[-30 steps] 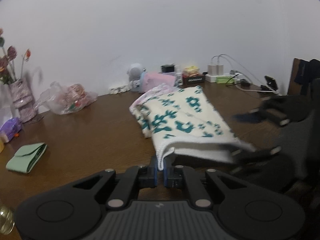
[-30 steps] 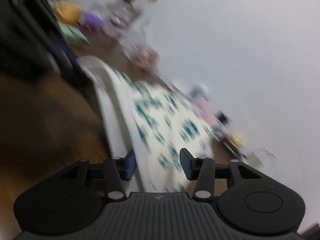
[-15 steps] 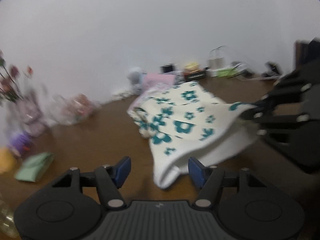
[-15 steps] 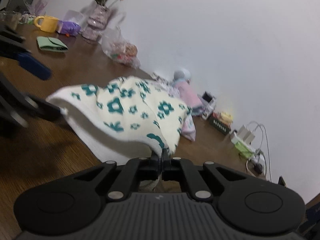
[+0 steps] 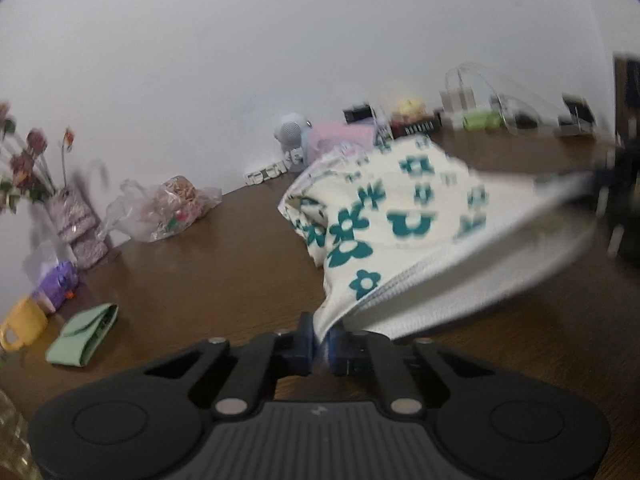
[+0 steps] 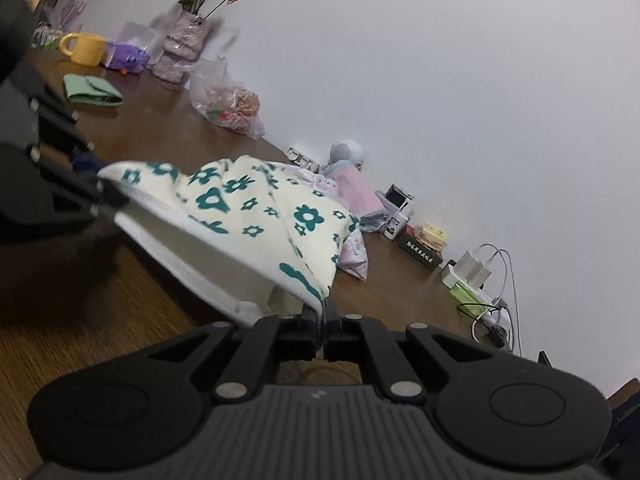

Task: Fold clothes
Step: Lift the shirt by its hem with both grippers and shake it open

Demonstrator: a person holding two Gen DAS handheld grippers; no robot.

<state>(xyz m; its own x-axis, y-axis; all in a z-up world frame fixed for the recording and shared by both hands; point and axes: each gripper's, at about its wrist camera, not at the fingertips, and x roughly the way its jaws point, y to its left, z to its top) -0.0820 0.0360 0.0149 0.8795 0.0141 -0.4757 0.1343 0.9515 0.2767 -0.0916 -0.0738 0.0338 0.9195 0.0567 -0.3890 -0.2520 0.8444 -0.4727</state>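
Note:
A cream knitted garment [image 5: 400,216] with teal flowers hangs lifted over the brown table [image 5: 224,272], stretched between both grippers. My left gripper [image 5: 320,340] is shut on its near ribbed corner. The other corner runs off to the right, where the blurred right gripper [image 5: 604,188] holds it. In the right wrist view my right gripper [image 6: 324,320] is shut on a corner of the garment [image 6: 240,208]. The left gripper [image 6: 92,196] shows dark at the far left, clamping the opposite corner. The garment's far part still rests on the table.
A pink patterned cloth [image 6: 356,252] lies under the garment's far end. A green folded pouch [image 5: 84,334], yellow mug [image 5: 22,322], flower vase [image 5: 76,220] and plastic bag [image 5: 168,208] stand at the left. Boxes, a power strip [image 6: 468,280] and cables line the wall.
Half a second ago my left gripper was open beside the garment; now it is shut on the near corner. The right gripper has kept its hold and the cloth is pulled tauter.

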